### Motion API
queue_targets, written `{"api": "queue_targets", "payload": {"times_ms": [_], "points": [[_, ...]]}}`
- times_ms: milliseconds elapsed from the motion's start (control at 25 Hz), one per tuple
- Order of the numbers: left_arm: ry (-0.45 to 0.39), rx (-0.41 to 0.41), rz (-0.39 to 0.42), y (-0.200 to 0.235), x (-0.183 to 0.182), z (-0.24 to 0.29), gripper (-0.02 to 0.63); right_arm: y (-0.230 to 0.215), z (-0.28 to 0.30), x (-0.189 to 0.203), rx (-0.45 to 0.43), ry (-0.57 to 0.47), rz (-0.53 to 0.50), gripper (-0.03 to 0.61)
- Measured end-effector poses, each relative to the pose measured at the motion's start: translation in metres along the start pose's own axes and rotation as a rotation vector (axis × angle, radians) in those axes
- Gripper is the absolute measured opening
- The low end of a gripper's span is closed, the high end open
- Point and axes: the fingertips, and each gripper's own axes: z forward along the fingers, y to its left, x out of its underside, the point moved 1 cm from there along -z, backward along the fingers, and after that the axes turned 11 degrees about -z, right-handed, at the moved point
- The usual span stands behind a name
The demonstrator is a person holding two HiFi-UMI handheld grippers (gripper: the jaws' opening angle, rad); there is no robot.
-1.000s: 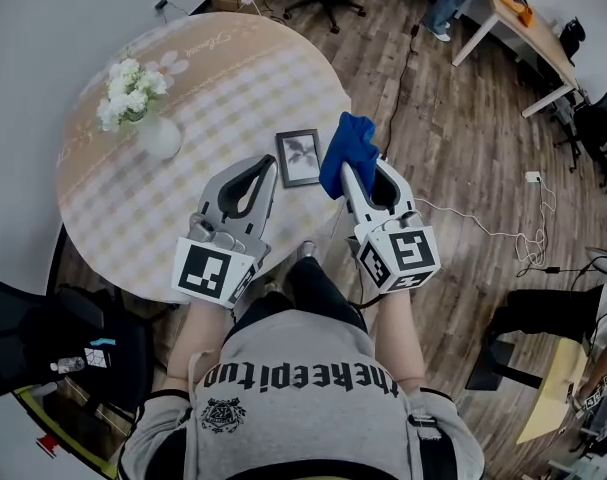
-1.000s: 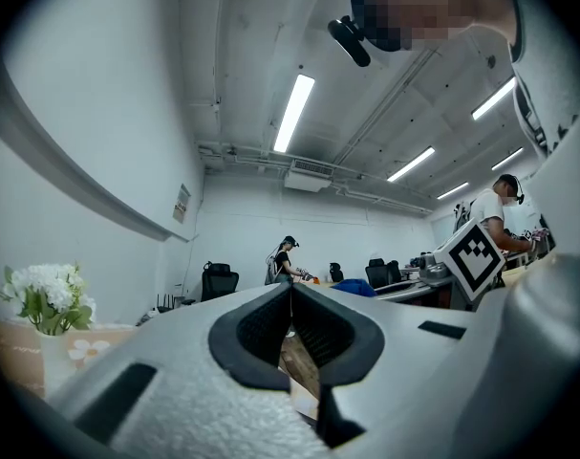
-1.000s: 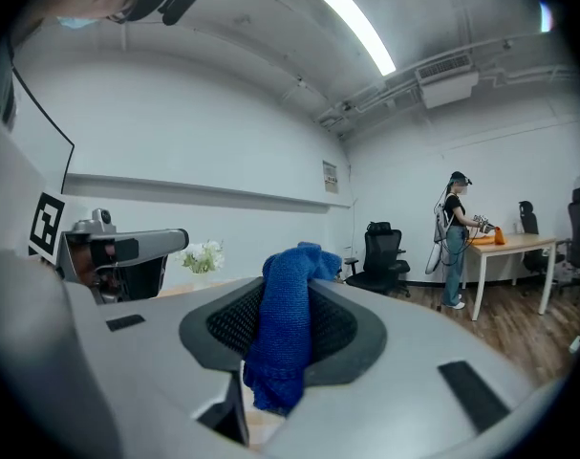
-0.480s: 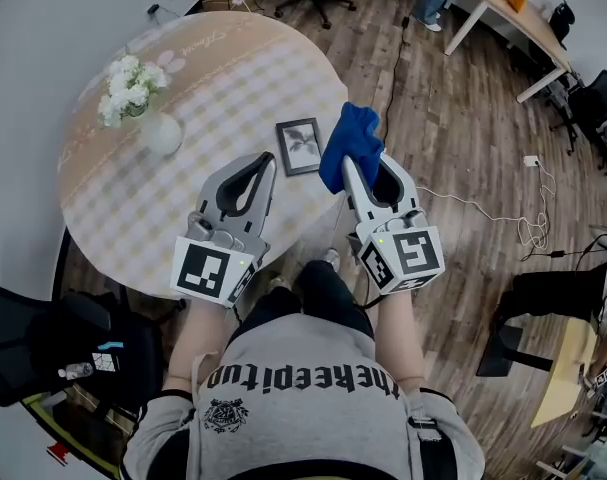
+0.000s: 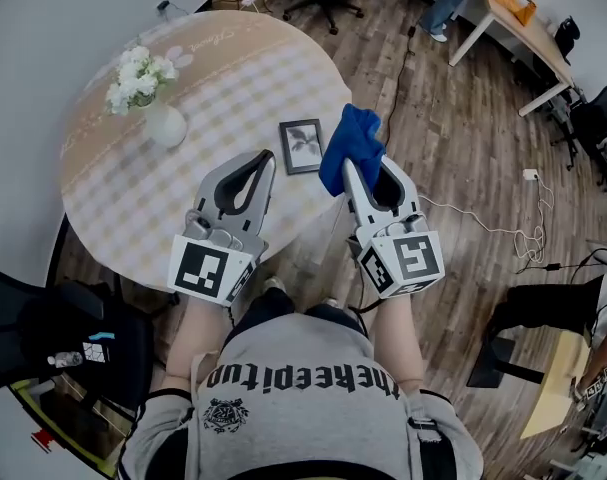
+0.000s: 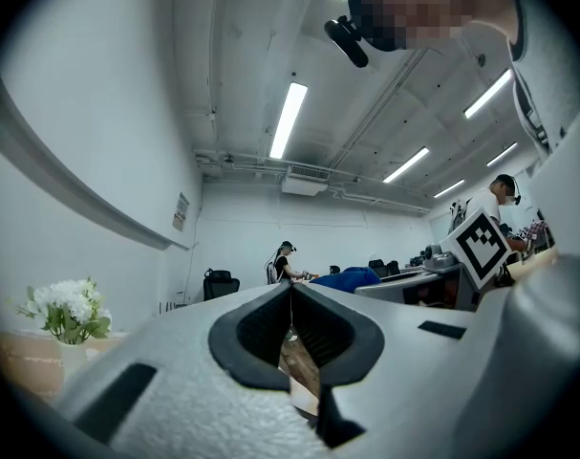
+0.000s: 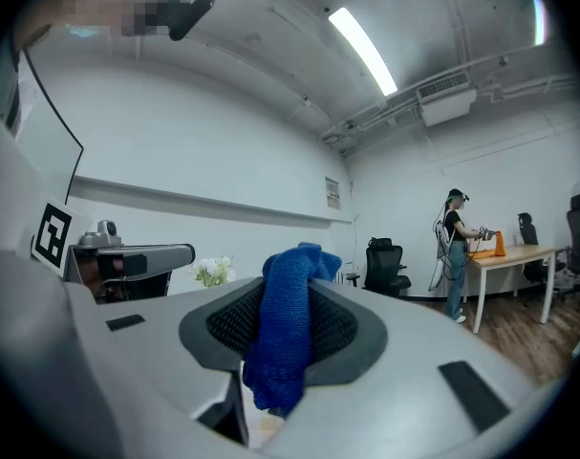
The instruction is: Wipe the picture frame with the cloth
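cloth in hand, frame not yet wiped

the print across your shirt (image 5: 301, 376) seemed to read "thekeepitup", though it sat upside down. your left gripper (image 5: 267, 157) had its jaws pressed together on nothing. your right gripper (image 5: 345, 164) pinched the blue cloth (image 5: 351, 140). the picture frame (image 5: 301, 146) lay flat on the round table (image 5: 233, 58), just beyond both tips, so all the wiping looked still to do. script near the table's far rim was too small to read.
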Motion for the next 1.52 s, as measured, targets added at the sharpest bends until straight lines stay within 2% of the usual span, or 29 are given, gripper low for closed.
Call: {"api": "queue_targets", "payload": {"times_ms": [120, 600, 960, 1520], "points": [[-0.004, -0.026, -0.009, -0.007, -0.003, -0.003, 0.018, 0.001, -0.005, -0.003, -0.027, -0.003, -0.02, 0.121], [-0.037, -0.116, 0.038, -0.065, -0.012, -0.024, 0.018, -0.004, -0.054, -0.014, -0.124, -0.04, -0.048, 0.121], [-0.046, -0.183, 0.074, -0.116, -0.012, -0.035, 0.018, -0.017, -0.095, -0.012, -0.18, -0.077, -0.025, 0.121], [-0.049, -0.261, 0.101, -0.166, -0.005, -0.044, 0.018, -0.029, -0.136, -0.006, -0.259, -0.104, -0.039, 0.121]]}}
